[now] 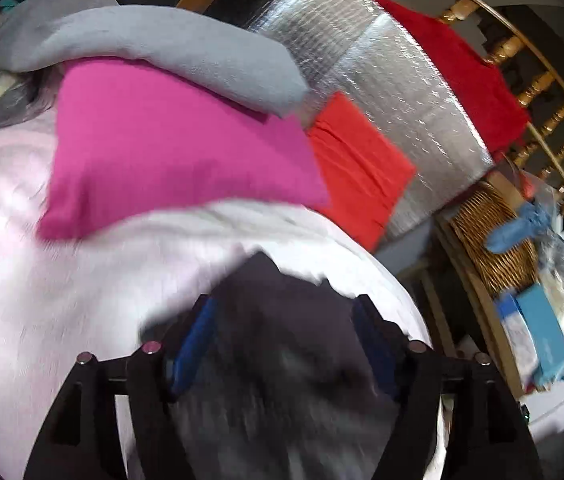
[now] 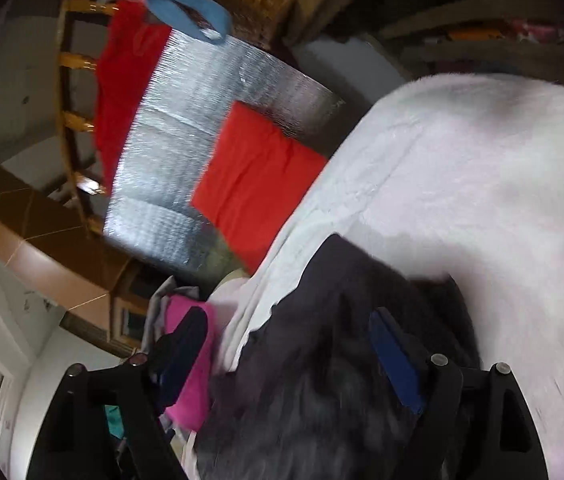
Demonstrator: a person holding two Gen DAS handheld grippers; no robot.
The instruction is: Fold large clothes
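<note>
Nearest in both wrist views: a dark grey garment [image 1: 282, 320], soft and rumpled, lying between the spread fingers of each gripper. Left gripper [image 1: 286, 344] standing wide, blue pads clear of the cloth on both sides, so nothing pinched. Right gripper [image 2: 290, 360] likewise wide apart, dark cloth bunched between the fingers, its right pad near the cloth, no squeeze to be seen. Heavy motion blur over the cloth, so exact contact hard to tell.

Under the garment: a pale pink sheet or blanket [image 1: 21, 260], spread wide, with a white layer [image 2: 322, 216] along its edge. Whether bed or desk beneath cannot be told.

Further off, on the pink sheet: a folded magenta cloth [image 1: 169, 148], with a long grey fleece piece [image 1: 141, 44] lying across its far edge. Right of these, a folded orange-red cloth [image 1: 358, 168] on a silver foil mat [image 1: 394, 92]; beyond the mat a deep red cloth [image 1: 470, 72] against wooden railing spindles [image 1: 538, 88]. At far right, a wicker basket [image 1: 494, 236] with a blue rag [image 1: 518, 228] on it.

Likely handling of the dark garment: light, limp, no stiffness, prone to sagging and bunching, not fragile, not notably slippery. Best taken at an edge or a corner, one gripper each, well apart, then drawn taut before folding.
</note>
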